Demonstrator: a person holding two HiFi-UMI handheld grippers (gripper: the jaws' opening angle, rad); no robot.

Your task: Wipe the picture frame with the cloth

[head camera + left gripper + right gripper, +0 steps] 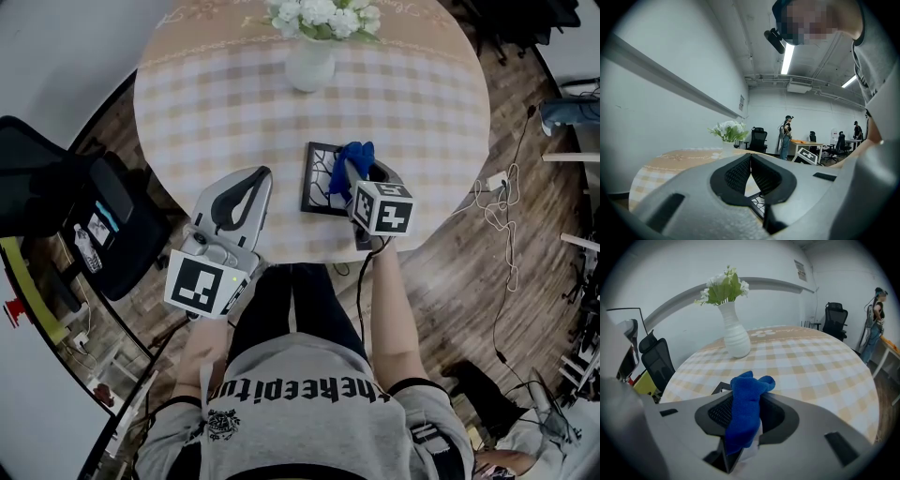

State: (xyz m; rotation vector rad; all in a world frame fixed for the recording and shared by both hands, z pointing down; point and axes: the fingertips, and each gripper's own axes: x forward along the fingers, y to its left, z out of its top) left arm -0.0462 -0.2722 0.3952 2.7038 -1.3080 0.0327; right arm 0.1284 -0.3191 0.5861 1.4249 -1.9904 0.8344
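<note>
Lengthwise toward the vase [309,64], picture frame [319,178] flat under cloth [357,157] in right tool [350,178].

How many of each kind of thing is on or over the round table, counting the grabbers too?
Vase with flowers: 1
Picture frame: 1
Blue cloth: 1
Grippers: 2, the left gripper and the right gripper
Total: 5
</note>
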